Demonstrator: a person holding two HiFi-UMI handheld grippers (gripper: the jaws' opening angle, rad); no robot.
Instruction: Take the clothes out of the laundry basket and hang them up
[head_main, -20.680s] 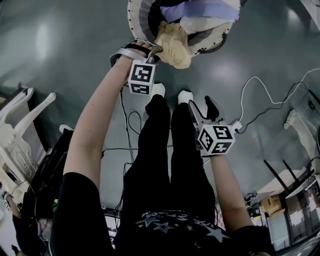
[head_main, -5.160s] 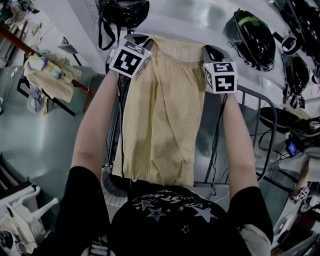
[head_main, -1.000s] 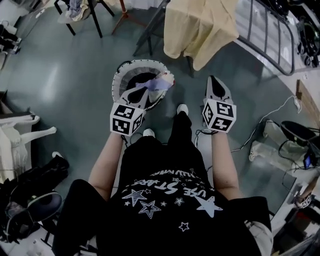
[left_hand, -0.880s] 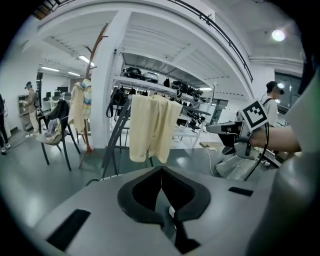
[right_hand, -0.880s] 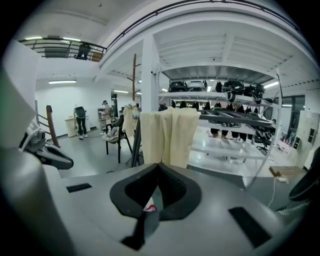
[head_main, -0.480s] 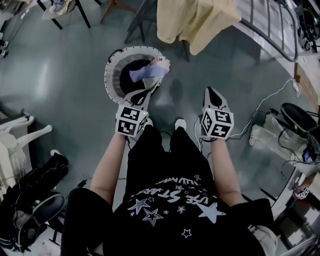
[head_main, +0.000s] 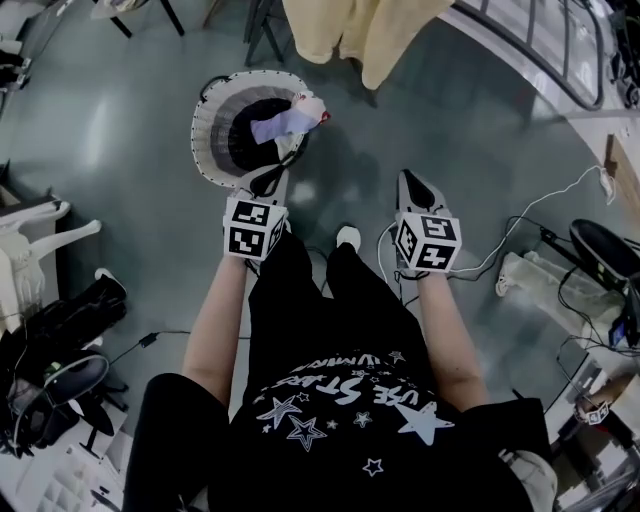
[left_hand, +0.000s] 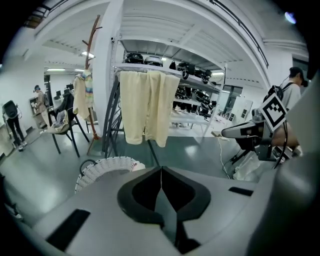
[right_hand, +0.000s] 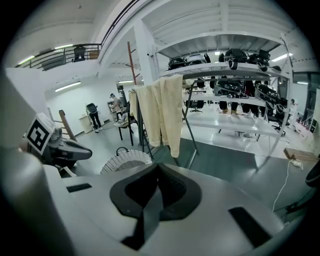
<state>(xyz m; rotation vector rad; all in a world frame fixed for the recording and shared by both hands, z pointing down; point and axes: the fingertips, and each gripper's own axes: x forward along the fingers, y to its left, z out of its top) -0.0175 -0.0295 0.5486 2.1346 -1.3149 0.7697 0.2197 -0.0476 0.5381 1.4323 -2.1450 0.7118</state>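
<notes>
You hold the left hand-held gripper (head_main: 268, 182) and right hand-held gripper (head_main: 409, 182) closed and empty above the floor (head_main: 130, 260), near the laundry basket (head_main: 203, 120) containing clothes (head_main: 284, 124).

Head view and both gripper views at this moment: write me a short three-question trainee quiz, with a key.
1. True or false: the left gripper and the right gripper are both shut, with nothing between their jaws.
2. Where does the yellow garment hang? A. over the rail of the metal rack; B. on the wooden coat stand; C. on the chair back.
3. What lies in the white laundry basket?
Key: 1 true; 2 A; 3 a pale lilac garment, not yet taken out.
</notes>
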